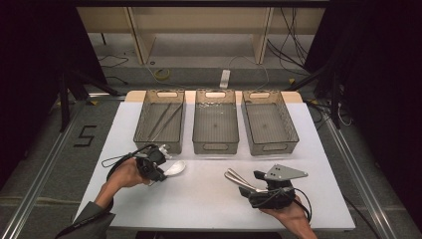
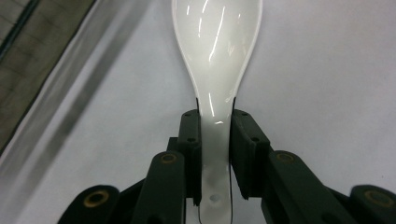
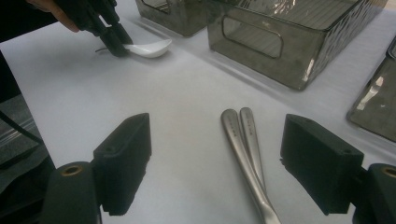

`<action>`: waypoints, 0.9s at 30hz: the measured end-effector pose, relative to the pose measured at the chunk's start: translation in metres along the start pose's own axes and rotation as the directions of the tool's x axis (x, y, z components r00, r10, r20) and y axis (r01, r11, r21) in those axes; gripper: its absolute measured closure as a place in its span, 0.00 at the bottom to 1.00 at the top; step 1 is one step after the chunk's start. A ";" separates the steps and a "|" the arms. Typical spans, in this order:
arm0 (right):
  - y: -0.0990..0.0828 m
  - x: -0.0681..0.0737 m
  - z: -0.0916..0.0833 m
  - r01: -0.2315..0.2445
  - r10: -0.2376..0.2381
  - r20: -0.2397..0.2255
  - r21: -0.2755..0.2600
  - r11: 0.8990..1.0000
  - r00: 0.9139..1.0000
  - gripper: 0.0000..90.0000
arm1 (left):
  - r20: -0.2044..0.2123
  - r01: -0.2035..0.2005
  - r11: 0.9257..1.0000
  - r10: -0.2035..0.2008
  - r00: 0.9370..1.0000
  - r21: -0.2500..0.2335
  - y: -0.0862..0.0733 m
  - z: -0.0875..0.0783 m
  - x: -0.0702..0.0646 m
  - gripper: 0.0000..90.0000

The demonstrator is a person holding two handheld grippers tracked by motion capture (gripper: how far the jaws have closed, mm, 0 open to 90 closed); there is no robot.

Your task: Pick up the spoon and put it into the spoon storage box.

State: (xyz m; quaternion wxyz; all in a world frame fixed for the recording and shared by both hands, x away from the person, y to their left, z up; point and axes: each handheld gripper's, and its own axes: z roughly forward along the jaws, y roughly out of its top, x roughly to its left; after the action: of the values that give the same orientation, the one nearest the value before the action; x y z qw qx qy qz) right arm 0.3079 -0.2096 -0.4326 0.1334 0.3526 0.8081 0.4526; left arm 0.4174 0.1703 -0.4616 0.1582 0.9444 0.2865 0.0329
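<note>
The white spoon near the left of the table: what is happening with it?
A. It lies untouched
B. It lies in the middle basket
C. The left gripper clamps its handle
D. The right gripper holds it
C: in the left gripper view, the left gripper has its pads pressed on the white spoon handle.

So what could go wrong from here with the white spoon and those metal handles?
The left gripper pinches the glossy white spoon by its narrow handle only, so the heavy bowl could tilt or slip once lifted. The right gripper stands open around two metal handles lying side by side; closing may catch both or nudge one away.
</note>
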 end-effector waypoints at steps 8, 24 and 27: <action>0.000 -0.001 0.000 -0.002 0.002 0.004 0.001 1.000 1.000 0.28 | 0.034 0.077 0.996 -0.075 0.997 -0.053 -0.001 -0.009 0.005 0.83; -0.001 -0.001 -0.001 -0.009 0.009 0.005 0.003 1.000 1.000 0.28 | 0.121 0.138 0.967 -0.114 0.986 -0.215 0.012 -0.039 -0.006 0.84; -0.001 -0.002 -0.001 -0.010 0.010 0.010 0.002 1.000 1.000 0.28 | 0.124 0.149 0.956 -0.120 0.985 -0.253 0.017 -0.043 -0.008 0.84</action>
State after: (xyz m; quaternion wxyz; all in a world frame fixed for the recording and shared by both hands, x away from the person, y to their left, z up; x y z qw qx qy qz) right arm 0.3084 -0.2125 -0.4329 0.1350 0.3590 0.8060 0.4508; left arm 0.4130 0.1649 -0.4149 0.2983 0.8939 0.3344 0.0088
